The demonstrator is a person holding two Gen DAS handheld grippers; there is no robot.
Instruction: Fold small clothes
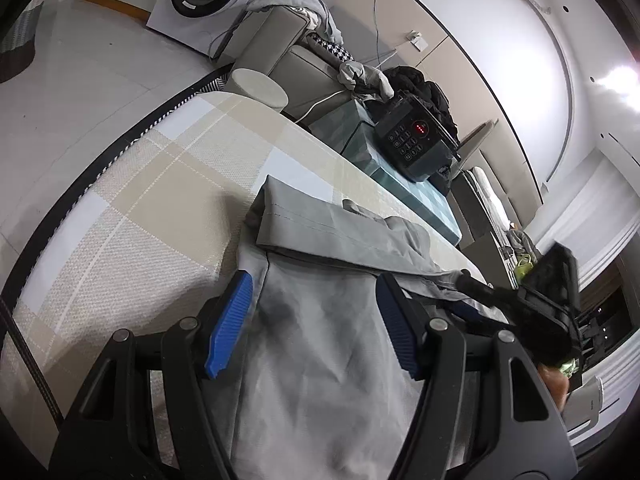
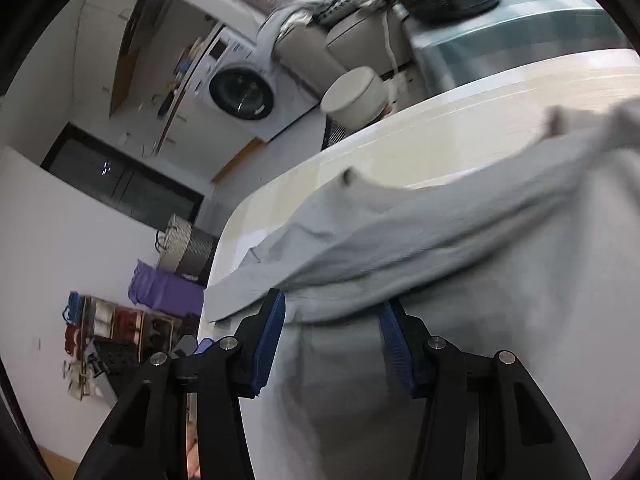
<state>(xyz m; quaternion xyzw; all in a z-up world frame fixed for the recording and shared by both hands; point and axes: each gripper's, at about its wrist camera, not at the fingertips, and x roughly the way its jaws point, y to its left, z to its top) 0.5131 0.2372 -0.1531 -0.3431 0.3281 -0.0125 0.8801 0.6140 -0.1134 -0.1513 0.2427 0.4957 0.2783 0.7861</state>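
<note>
Garment (image 1: 320,320), grey, fills lower centre between my left claw's (image 1: 316,324) half-open pads; right claw (image 2: 332,340) likewise half-open, gripping nothing.

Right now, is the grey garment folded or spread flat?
Partly folded: the grey garment has one band doubled over its far end, lying on the checked table.
</note>
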